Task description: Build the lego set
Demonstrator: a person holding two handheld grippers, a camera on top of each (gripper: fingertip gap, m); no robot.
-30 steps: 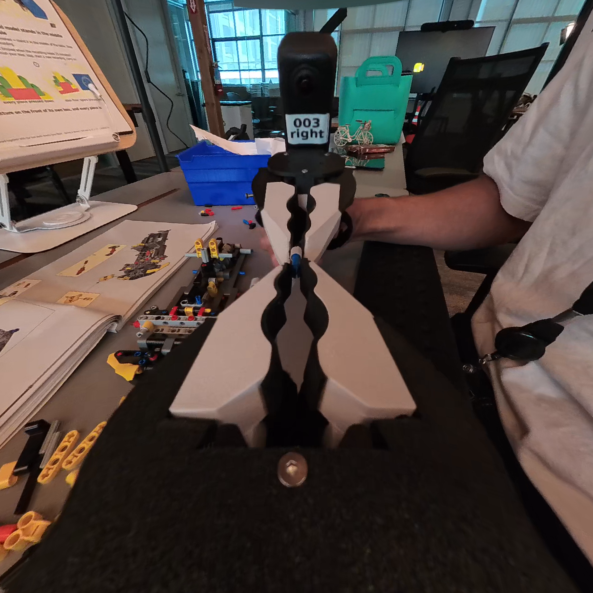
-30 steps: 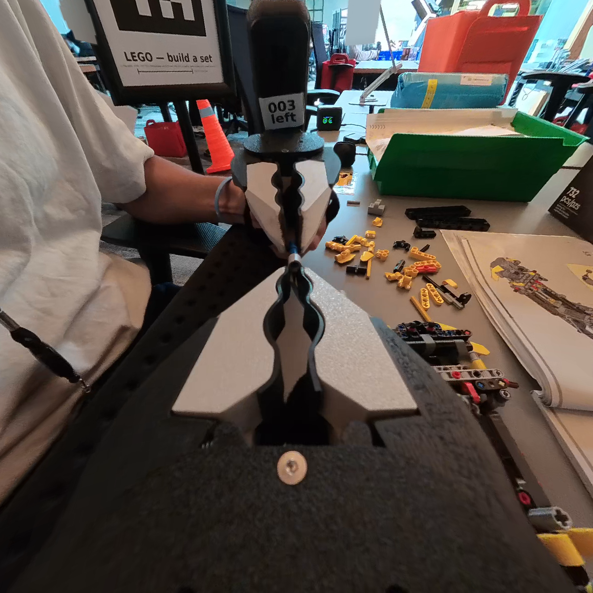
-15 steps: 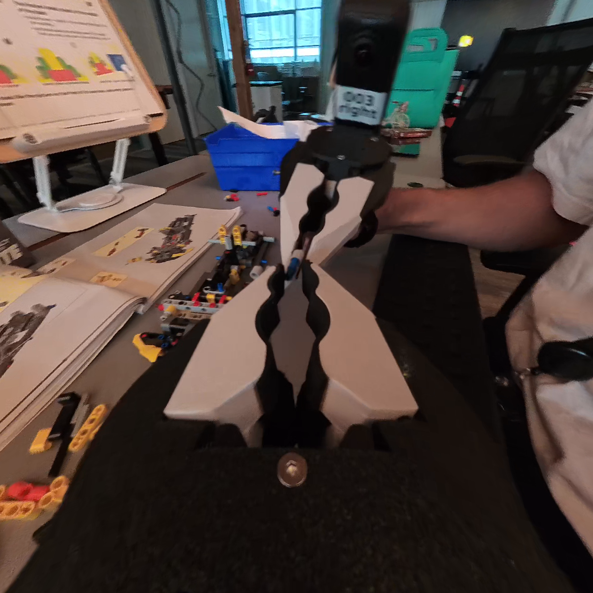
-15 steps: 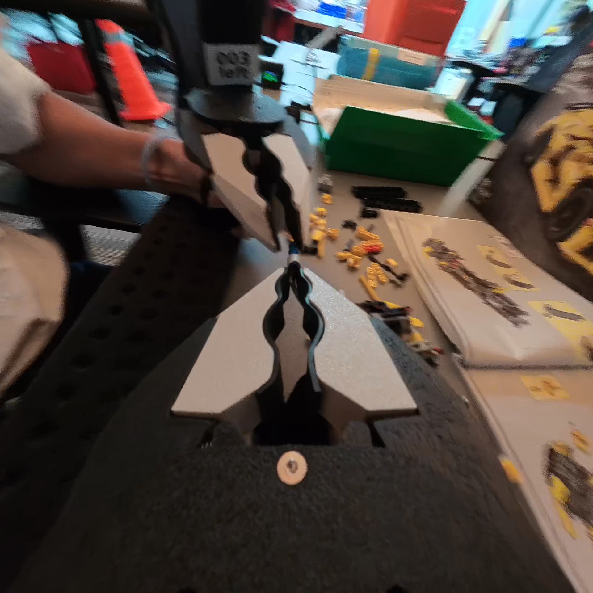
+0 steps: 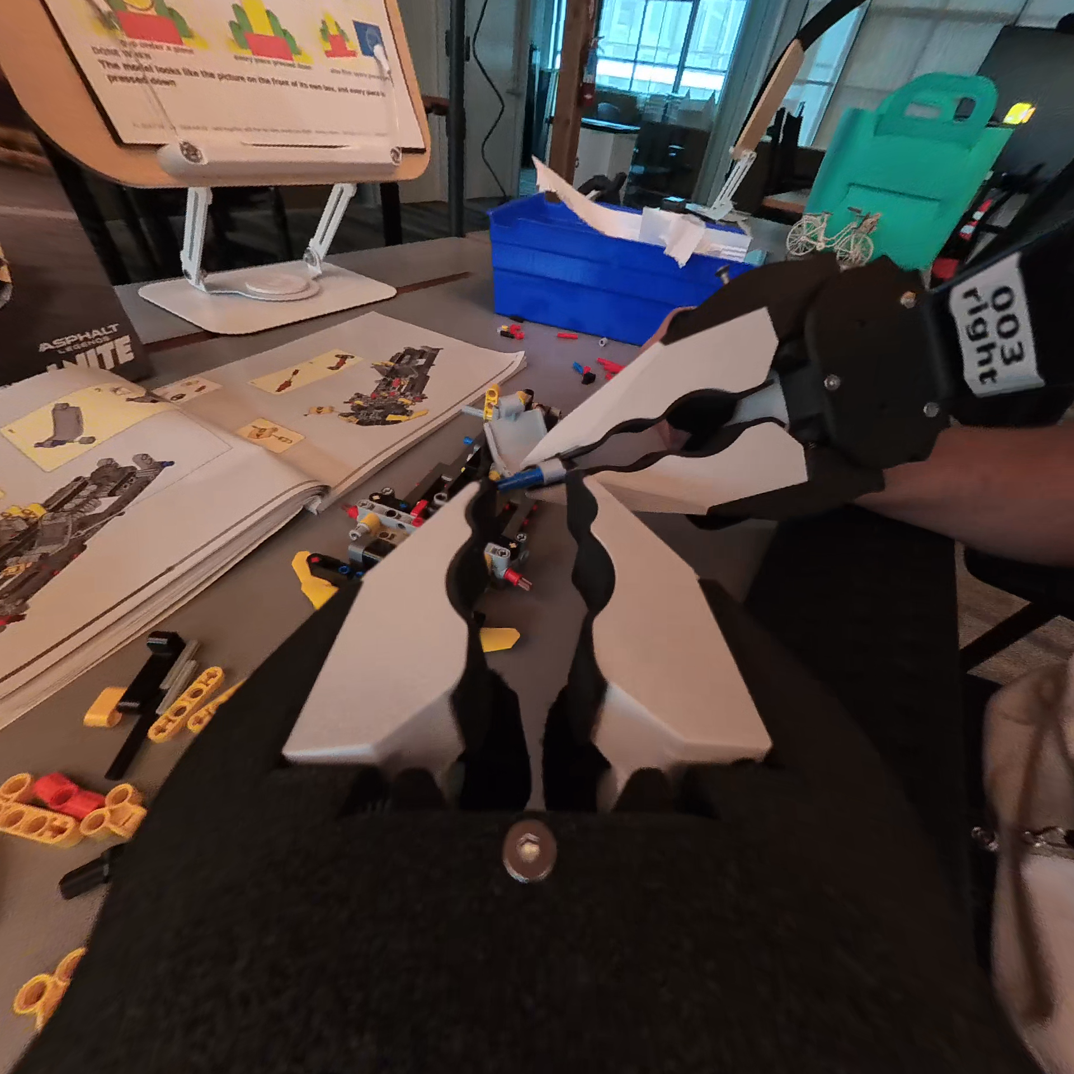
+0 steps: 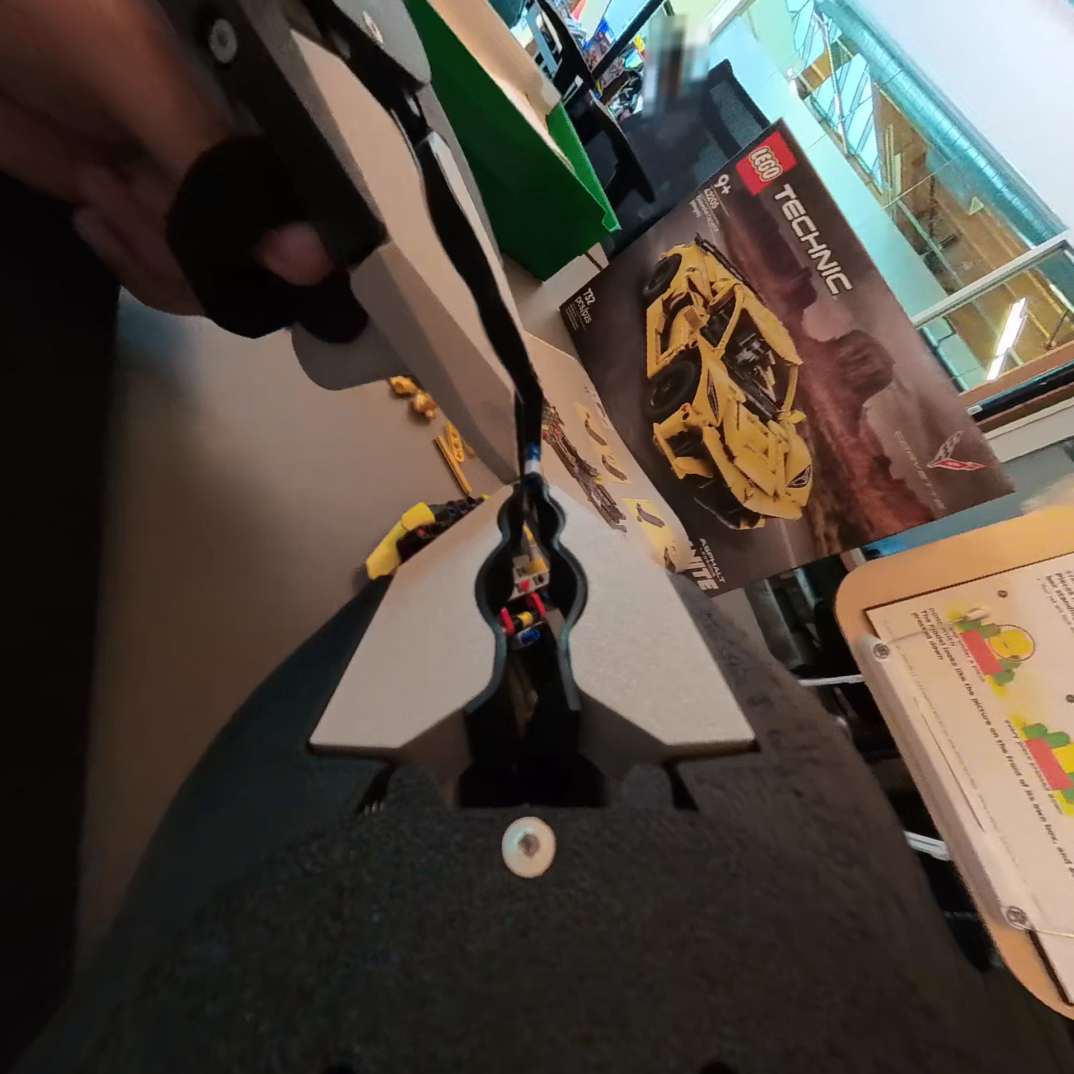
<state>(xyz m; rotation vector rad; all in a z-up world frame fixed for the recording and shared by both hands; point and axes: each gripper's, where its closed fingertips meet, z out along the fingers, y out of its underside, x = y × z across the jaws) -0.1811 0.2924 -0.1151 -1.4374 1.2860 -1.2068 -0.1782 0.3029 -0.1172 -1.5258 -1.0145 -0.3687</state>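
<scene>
Blue pin with grey sleeve (image 5: 532,476) pinched in right gripper (image 5: 537,472), fingers closed on it, long axis pointed toward half-built car frame (image 5: 407,511) on bench (image 5: 244,616). Left gripper (image 5: 532,494) spread open, empty, just beside pin.

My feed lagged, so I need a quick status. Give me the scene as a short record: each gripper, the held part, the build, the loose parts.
left gripper: open, holding nothing
right gripper: shut on blue pin
blue pin: sticks out of the right gripper's tips, between the left gripper's fingertips
car frame: on the table beside the open manual
loose parts: yellow beams near left
blue bin: behind
</scene>
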